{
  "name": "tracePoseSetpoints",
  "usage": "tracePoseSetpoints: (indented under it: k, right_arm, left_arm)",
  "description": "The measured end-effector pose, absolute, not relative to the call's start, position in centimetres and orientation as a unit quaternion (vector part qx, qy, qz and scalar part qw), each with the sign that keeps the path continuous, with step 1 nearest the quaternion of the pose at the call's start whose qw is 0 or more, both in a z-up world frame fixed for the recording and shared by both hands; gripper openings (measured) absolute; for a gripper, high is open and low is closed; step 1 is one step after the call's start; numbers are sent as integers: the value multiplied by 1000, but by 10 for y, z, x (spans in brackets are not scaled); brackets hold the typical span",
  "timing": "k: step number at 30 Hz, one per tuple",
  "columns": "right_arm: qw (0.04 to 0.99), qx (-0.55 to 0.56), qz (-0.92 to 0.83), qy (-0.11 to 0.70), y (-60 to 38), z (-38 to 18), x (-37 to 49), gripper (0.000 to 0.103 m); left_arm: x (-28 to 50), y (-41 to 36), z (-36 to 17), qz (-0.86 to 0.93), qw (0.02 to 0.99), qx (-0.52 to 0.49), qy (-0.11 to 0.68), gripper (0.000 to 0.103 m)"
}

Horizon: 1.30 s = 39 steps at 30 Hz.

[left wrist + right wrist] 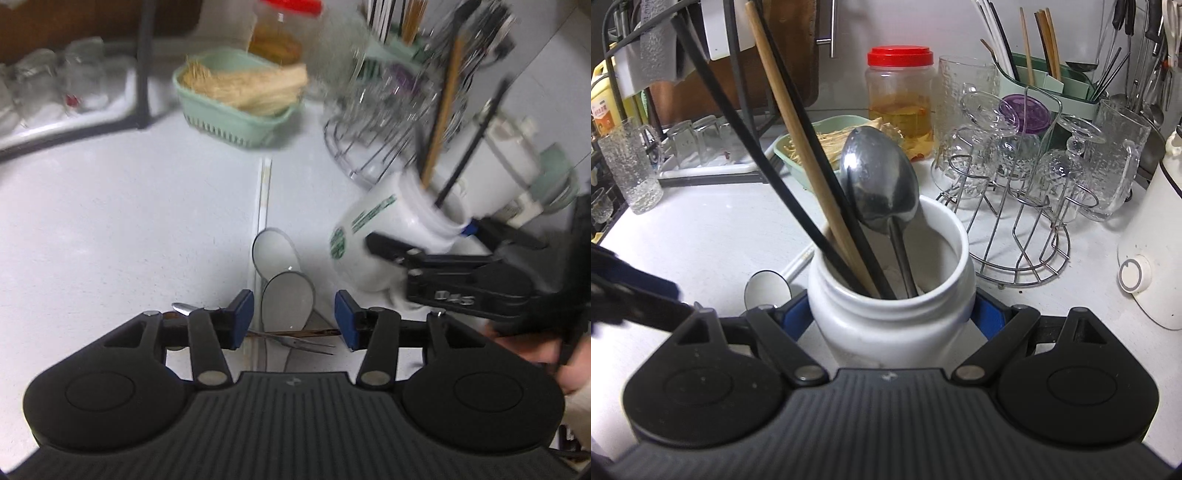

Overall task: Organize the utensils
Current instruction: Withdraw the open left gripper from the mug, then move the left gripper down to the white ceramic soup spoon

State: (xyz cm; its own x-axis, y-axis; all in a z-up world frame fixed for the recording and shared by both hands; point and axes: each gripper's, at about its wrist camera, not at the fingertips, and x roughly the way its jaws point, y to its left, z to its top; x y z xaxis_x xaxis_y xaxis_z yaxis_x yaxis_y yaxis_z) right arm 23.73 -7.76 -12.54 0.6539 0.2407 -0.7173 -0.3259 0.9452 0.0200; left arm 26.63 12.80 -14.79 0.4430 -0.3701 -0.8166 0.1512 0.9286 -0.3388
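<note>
1. The left gripper [294, 317] is hovering low over the counter [110, 229] with its fingers spread and nothing between them.
2. Under and just ahead of it, two white spoons [288, 301] are lying overlapped, with a small two-pronged fork [306, 343] and one thin brown stick [295, 333] crossing beneath the pads; a metal handle tip [183, 308] is showing at the left finger.
3. The right gripper [892, 314] is pinching the white jar [890, 310], its blue pads pressed against both sides.
4. The jar is holding one metal spoon [881, 184], one wooden chopstick [798, 147] and two black chopsticks [746, 147].
5. Judging by this, loose pieces are being gathered into the jar; the next move is calling for the left fingers to close on one piece.
6. Farther back, a wire glass rack [1019, 236] and a green basket [236, 110] are standing.
</note>
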Motion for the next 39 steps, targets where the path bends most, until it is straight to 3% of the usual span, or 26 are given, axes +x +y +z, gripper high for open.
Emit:
tracePoseSetpoints:
  k: [13, 39]
  right_arm:
    - [905, -57, 171, 386, -81, -125, 238, 91]
    - [906, -49, 178, 380, -82, -127, 237, 91]
  left_arm:
    - [291, 102, -181, -152, 833, -58, 528, 55]
    - [292, 67, -175, -110, 838, 27, 534, 48]
